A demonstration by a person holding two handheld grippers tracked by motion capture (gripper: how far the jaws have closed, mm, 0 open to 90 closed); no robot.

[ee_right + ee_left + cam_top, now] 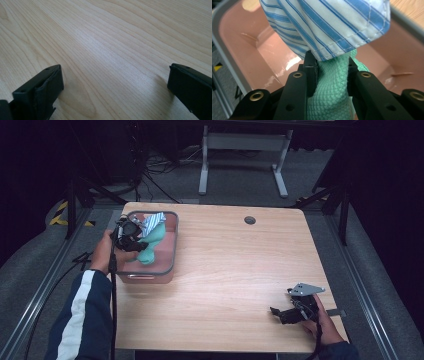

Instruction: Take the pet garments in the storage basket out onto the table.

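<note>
Left gripper [332, 67] pinching green knit cloth [329, 100] between jaws, striped blue-white cloth [324, 27] draped just past jaw tips, both above pink bin [170, 250] floor. Right gripper [280, 314] spread wide, nothing between jaws, resting low over table [112, 50]. Likely step: lift cloth out of bin. Advice: keep pinch firm, raise straight up, clear bin rim before swinging across, watch striped cloth riding along.

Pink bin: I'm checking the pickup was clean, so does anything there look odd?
One thing: the left hand-held gripper is shut on the green knitted cloth, but a blue-striped white cloth drapes over its top above the pink bin. Whether the striped cloth is also pinched is unclear.
</note>
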